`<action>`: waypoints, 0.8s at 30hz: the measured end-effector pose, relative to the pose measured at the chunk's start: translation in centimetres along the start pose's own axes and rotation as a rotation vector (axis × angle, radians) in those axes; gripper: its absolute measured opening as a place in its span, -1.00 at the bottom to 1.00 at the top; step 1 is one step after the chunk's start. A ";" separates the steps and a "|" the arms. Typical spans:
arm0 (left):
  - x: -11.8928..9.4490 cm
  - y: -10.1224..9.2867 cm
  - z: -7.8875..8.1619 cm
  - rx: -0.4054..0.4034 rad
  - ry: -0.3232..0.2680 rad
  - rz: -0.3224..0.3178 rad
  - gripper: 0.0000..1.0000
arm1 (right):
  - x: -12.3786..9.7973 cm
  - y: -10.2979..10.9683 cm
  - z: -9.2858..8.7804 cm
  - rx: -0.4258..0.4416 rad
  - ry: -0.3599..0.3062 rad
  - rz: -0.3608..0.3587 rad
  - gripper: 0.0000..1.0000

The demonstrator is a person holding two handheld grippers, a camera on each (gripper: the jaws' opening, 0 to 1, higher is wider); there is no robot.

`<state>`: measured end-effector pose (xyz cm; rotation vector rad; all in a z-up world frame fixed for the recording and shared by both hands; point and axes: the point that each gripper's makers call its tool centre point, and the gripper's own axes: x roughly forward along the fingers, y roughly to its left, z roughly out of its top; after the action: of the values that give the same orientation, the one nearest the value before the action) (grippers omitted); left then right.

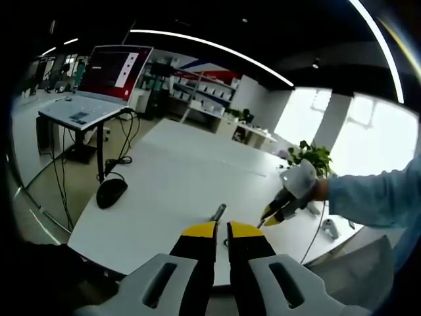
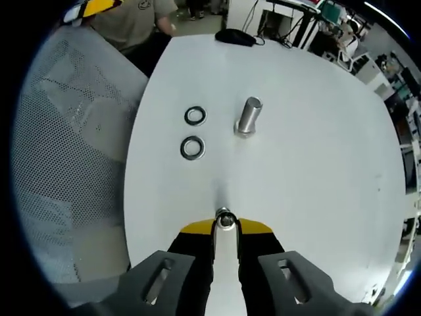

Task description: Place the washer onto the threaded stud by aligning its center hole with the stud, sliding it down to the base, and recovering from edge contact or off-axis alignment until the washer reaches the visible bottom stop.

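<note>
The metal threaded stud (image 2: 248, 117) stands upright on the white table (image 2: 316, 164), and also shows just past my left jaws as the stud (image 1: 218, 212). Two loose washers (image 2: 195, 116) (image 2: 192, 147) lie flat to its left. My right gripper (image 2: 225, 224) is shut on a third washer (image 2: 225, 219), held on edge between the yellow tips, well short of the stud. In the left gripper view the right gripper (image 1: 272, 214) comes in from the right, near the stud. My left gripper (image 1: 222, 230) is shut with nothing in it, hovering near the table's edge.
A black mouse (image 1: 110, 192) lies at the table's far corner, with a laptop (image 1: 99, 85) on a stand beyond it. A grey mesh chair (image 2: 72, 151) stands beside the table. A person (image 2: 135, 20) stands at the far end. A potted plant (image 1: 312, 157) sits behind.
</note>
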<state>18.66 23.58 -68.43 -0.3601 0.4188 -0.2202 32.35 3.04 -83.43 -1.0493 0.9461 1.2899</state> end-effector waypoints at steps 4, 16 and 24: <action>0.0 0.0 0.0 -0.002 -0.003 -0.002 -0.94 | 0.7 0.1 -0.2 -0.003 0.013 0.009 -0.73; 0.0 0.0 0.1 -0.007 -0.009 -0.004 -0.94 | 2.4 0.4 -0.7 -0.004 0.035 0.030 -0.74; 0.0 0.1 0.2 -0.011 -0.011 -0.003 -0.94 | 2.9 0.5 -0.9 -0.021 0.053 0.036 -0.74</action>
<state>18.75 23.71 -68.32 -0.3724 0.4085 -0.2185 32.02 3.00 -86.52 -1.0912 0.9972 1.3097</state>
